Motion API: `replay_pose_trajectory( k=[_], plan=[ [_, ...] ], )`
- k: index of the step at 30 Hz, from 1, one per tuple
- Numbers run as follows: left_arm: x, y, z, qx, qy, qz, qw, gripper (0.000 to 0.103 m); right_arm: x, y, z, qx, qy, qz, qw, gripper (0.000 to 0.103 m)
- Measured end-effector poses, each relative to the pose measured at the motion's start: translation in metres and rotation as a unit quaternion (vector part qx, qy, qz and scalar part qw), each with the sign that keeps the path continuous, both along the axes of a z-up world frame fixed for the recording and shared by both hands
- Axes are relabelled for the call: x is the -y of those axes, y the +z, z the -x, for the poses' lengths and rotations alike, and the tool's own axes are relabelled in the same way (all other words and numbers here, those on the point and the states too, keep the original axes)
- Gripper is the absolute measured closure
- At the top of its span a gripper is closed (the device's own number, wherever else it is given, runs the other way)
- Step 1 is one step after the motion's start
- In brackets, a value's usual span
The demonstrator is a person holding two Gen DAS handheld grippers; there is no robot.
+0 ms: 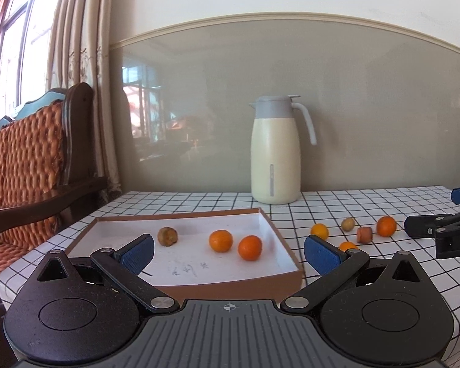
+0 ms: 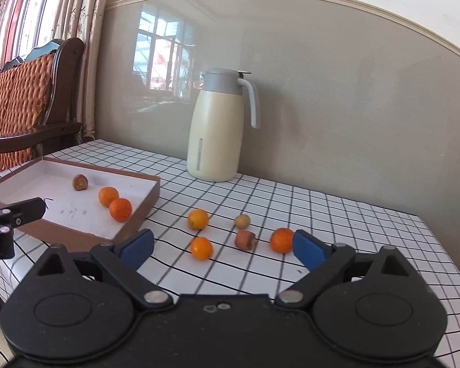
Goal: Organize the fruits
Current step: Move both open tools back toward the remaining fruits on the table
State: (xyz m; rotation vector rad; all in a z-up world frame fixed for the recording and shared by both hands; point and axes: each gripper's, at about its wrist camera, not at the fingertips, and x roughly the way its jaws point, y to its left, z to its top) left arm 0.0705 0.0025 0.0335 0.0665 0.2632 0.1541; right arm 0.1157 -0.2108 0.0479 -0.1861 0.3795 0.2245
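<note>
A shallow brown box (image 1: pixel 286 247) (image 2: pixel 147 202) with a white inside lies on the checked tablecloth. It holds two oranges (image 1: pixel 220 240) (image 1: pixel 249 247) (image 2: pixel 108 196) (image 2: pixel 120 209) and a brown fruit (image 1: pixel 167 235) (image 2: pixel 80 182). Right of the box, loose on the cloth, lie three oranges (image 2: pixel 198 219) (image 2: pixel 201 247) (image 2: pixel 281 239), a small green-brown fruit (image 2: pixel 242 221) and a reddish-brown piece (image 2: pixel 245 239). My left gripper (image 1: pixel 228 253) stands open over the box's near edge, empty. Above the cloth before the loose fruit, my right gripper (image 2: pixel 222 247) is open and empty.
A cream jug with a grey lid (image 1: pixel 275 150) (image 2: pixel 215 128) stands at the back against the wall. A wooden chair with a woven cushion (image 1: pixel 30 159) is left of the table. The table's right edge (image 2: pixel 444 251) is close to the loose fruit.
</note>
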Motion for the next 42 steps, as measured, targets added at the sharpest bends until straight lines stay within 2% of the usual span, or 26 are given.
replay_pose_trajectory(
  k=[18, 29, 31, 32, 33, 35, 42],
  plan=[
    [0.079, -0.013, -0.018, -0.014, -0.079, -0.021, 0.9966, 0.000, 0.078, -0.012, 0.014, -0.010, -0.066, 0.000, 0.998, 0.019],
    [0.117, -0.018, -0.043, -0.021, -0.087, -0.023, 0.9957, 0.000, 0.100, -0.021, 0.006, 0.001, -0.070, -0.009, 0.998, 0.023],
    [0.123, -0.021, -0.048, -0.024, -0.086, -0.024, 0.9957, 0.001, 0.103, -0.026, -0.001, -0.008, -0.072, -0.008, 0.997, 0.027],
    [0.125, -0.022, -0.052, -0.027, -0.086, -0.024, 0.9957, 0.002, 0.104, -0.027, -0.003, -0.007, -0.071, -0.010, 0.997, 0.027],
    [0.127, -0.024, -0.056, -0.030, -0.083, -0.023, 0.9958, 0.008, 0.104, -0.030, -0.006, -0.007, -0.071, -0.012, 0.997, 0.027],
    [0.127, -0.028, -0.063, -0.040, -0.082, -0.017, 0.9956, 0.012, 0.105, -0.033, -0.013, -0.015, -0.070, -0.010, 0.997, 0.030],
    [0.127, -0.035, -0.090, -0.056, -0.066, -0.015, 0.9962, 0.014, 0.107, -0.039, -0.032, -0.013, -0.067, -0.028, 0.997, 0.033]
  ],
)
